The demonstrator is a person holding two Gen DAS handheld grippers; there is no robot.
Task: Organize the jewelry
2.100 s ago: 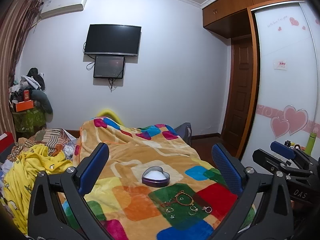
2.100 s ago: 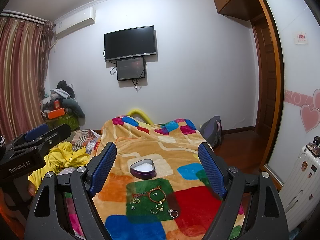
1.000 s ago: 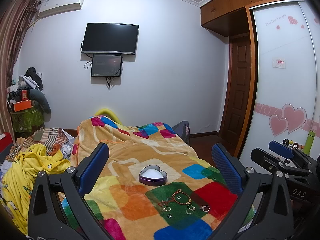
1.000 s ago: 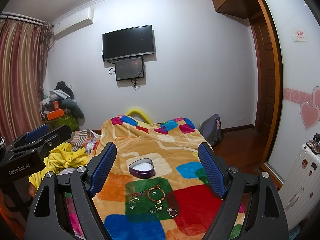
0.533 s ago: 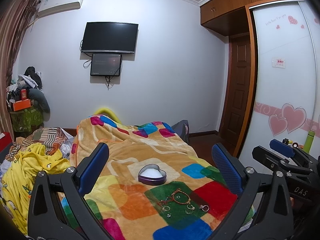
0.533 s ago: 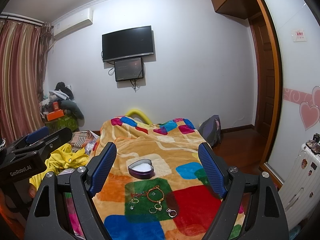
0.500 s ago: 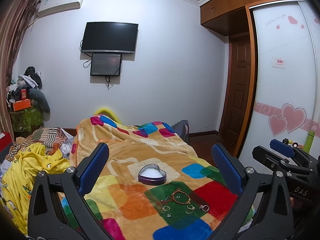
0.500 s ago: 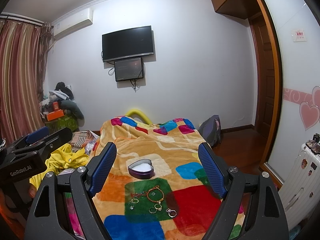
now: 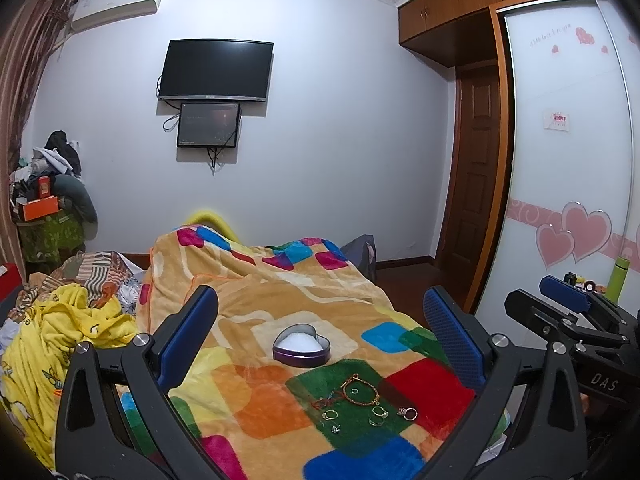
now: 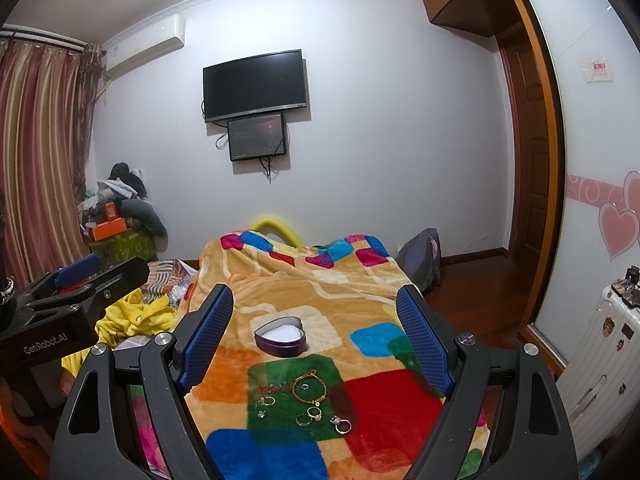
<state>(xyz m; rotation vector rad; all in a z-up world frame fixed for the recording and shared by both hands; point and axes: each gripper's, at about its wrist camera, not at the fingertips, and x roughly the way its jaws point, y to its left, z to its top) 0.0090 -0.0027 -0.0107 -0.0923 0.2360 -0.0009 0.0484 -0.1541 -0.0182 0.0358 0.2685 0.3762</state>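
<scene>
Jewelry lies loose on the green patch of the multicoloured fleece blanket (image 9: 264, 312): a beaded brown bracelet (image 9: 359, 392) and several small metal rings (image 10: 316, 413). Just beyond sits an open purple heart-shaped tin (image 9: 301, 346). I see my left gripper (image 9: 320, 328) spread wide and empty above the bed, my right gripper (image 10: 314, 328) equally wide, holding nothing.

Plush, fuzzy multicolour patchwork fleece blanket (image 9: 256, 392), matt. Purple heart-shaped tin box (image 9: 302, 347): smooth metal w/ slight sheen, white lining inside. Small rings (image 10: 316, 412) & beaded bracelet (image 10: 309, 389): shiny metal. Both grippers' frames matt black plastic w/ bright metal screws; finger pads (image 10: 205, 336) blue, fine-textured rubber. Wooden door (image 9: 478, 184): semi-gloss brown.
</scene>
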